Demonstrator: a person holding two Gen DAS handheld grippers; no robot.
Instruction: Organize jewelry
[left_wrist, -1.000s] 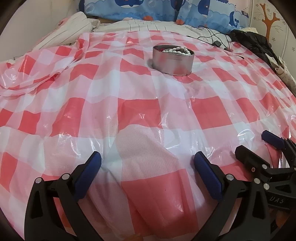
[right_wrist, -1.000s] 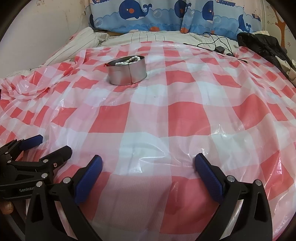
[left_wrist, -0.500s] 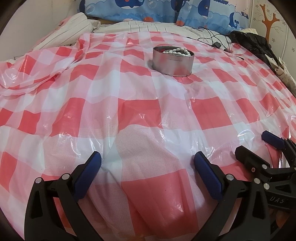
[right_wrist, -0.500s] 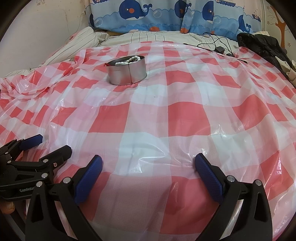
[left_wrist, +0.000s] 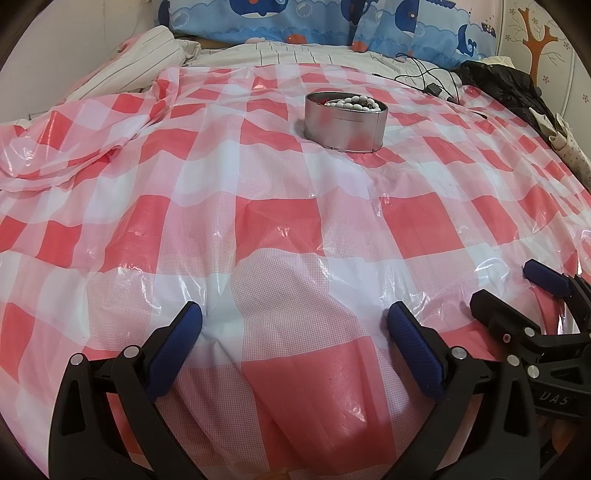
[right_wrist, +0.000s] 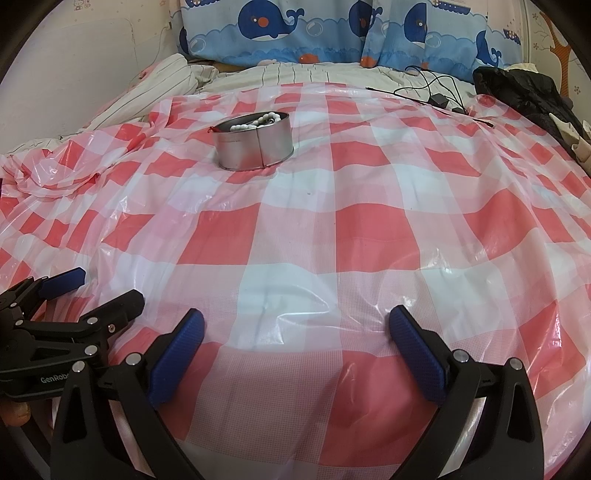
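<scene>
A round silver tin (left_wrist: 345, 123) stands on the red-and-white checked plastic sheet (left_wrist: 295, 229), far ahead of both grippers; it also shows in the right wrist view (right_wrist: 254, 143). A white bead string (left_wrist: 354, 102) lies in it, also seen from the right (right_wrist: 255, 122), with something red beside it. My left gripper (left_wrist: 294, 325) is open and empty, low over the sheet near its front. My right gripper (right_wrist: 295, 328) is open and empty beside it; each shows in the other's view, the right one (left_wrist: 517, 295) and the left one (right_wrist: 74, 295).
Blue whale-print pillows (right_wrist: 332, 33) and a striped blanket (right_wrist: 166, 85) lie at the back. A black cable with a plug (right_wrist: 436, 98) and a black garment (right_wrist: 528, 96) lie at the back right. A wall (right_wrist: 74, 66) stands on the left.
The left wrist view has tilted slightly, so the tin sits a little higher in frame. Both grippers stay open and in place.
</scene>
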